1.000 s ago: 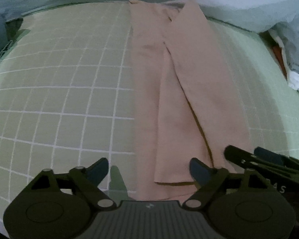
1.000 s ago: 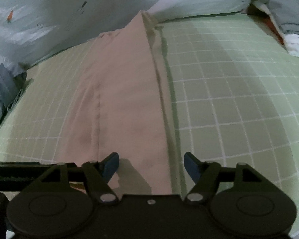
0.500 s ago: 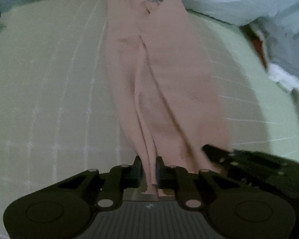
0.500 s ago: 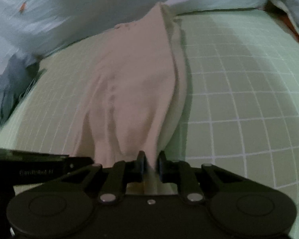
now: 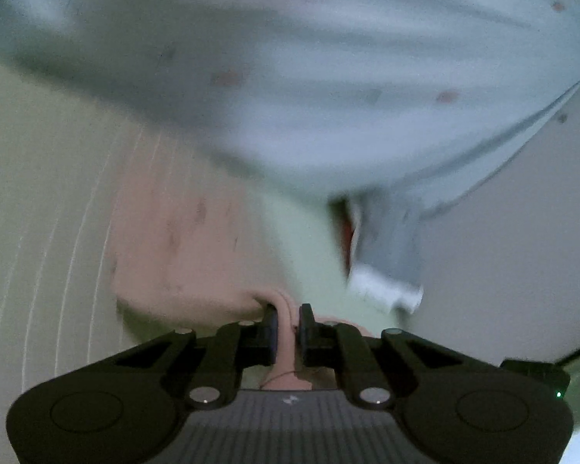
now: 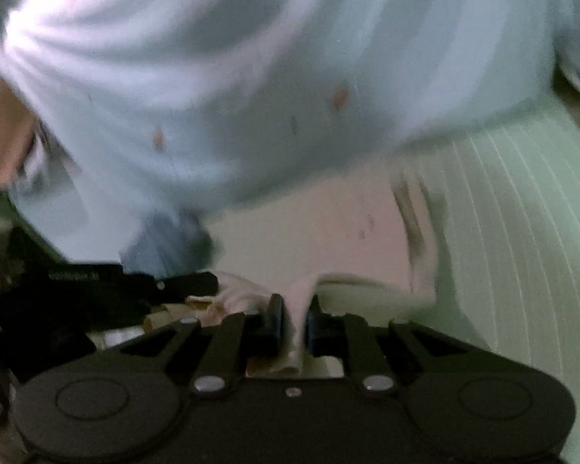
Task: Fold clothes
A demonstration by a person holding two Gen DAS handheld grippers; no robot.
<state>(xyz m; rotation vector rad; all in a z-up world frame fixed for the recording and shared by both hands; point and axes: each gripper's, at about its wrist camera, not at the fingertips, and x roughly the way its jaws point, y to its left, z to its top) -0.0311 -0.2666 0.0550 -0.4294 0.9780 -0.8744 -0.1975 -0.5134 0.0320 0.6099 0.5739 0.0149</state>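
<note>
The pink trousers (image 5: pixel 181 247) lie on the green checked bed sheet (image 5: pixel 38 212), blurred by motion. My left gripper (image 5: pixel 288 319) is shut on the trousers' hem, with pink cloth pinched between its pads. In the right wrist view the trousers (image 6: pixel 321 224) spread ahead, and my right gripper (image 6: pixel 294 315) is shut on another part of the hem. The left gripper's black body (image 6: pixel 96 282) shows at the left of the right wrist view, close beside the right one.
A pale blue quilt with small carrot prints (image 5: pixel 309 77) fills the top of both views, right behind the trousers' far end. A grey and white pile of clothes (image 5: pixel 386 263) lies to the right. The green sheet (image 6: pixel 522 232) extends right.
Both grippers, shut on the hem, have carried it forward over the trousers toward the waistband and quilt. One second ago both were open above the hem.
</note>
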